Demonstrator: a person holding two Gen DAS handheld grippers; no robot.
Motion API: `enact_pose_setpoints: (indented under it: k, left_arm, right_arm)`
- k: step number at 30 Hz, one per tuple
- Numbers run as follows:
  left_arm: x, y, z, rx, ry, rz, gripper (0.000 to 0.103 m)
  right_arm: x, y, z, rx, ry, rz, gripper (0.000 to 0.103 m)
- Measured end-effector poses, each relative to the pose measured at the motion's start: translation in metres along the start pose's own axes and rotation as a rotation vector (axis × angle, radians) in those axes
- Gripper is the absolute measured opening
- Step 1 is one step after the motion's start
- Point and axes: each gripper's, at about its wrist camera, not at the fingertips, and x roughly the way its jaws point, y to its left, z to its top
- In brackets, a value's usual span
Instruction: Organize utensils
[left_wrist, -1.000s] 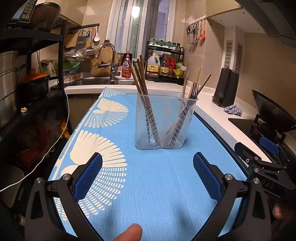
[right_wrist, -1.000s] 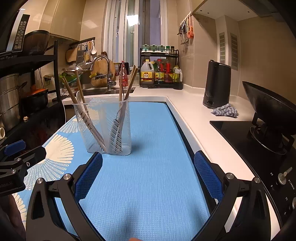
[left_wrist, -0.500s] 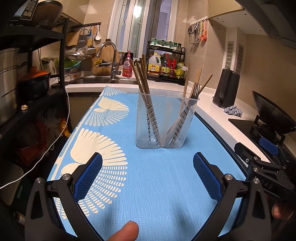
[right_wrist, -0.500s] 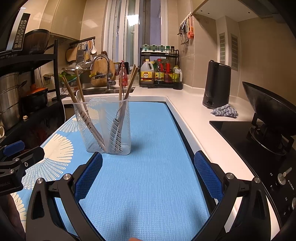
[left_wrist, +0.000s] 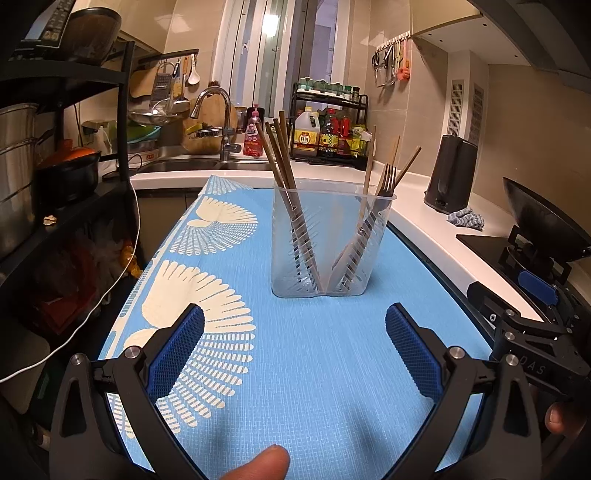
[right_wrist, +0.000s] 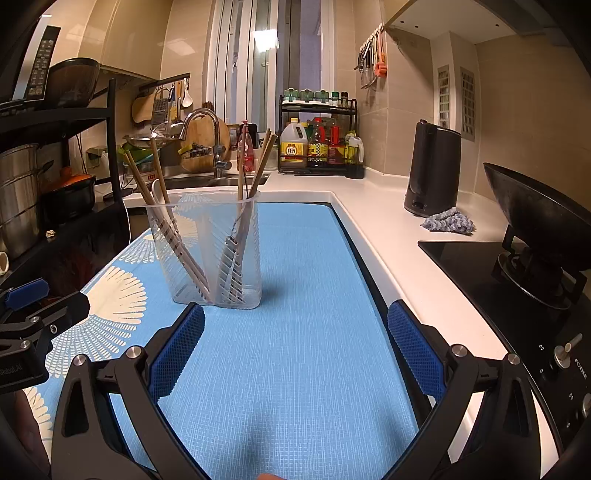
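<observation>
My left tongs (left_wrist: 293, 350) and right tongs (right_wrist: 295, 349) gape wide, holding nothing. The cup (left_wrist: 330, 240) stands on the mat (left_wrist: 314, 369), full of light, stiff chopsticks (left_wrist: 282, 162). I'd pinch their tops.

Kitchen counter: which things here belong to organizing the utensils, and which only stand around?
Job: clear holder, chopsticks, fork, left gripper, right gripper.
Around: kettle, cloth, bottle rack, tap, wok.
</observation>
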Motion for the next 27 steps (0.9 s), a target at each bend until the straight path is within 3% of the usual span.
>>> enact_pose_setpoints:
  k: [27]
  left_arm:
    - [-0.0037, 0.0014, 0.0018, 0.012, -0.022, 0.002, 0.096]
  right_arm:
    - [-0.0008, -0.0003, -0.0001, 0.001, 0.002, 0.000, 0.098]
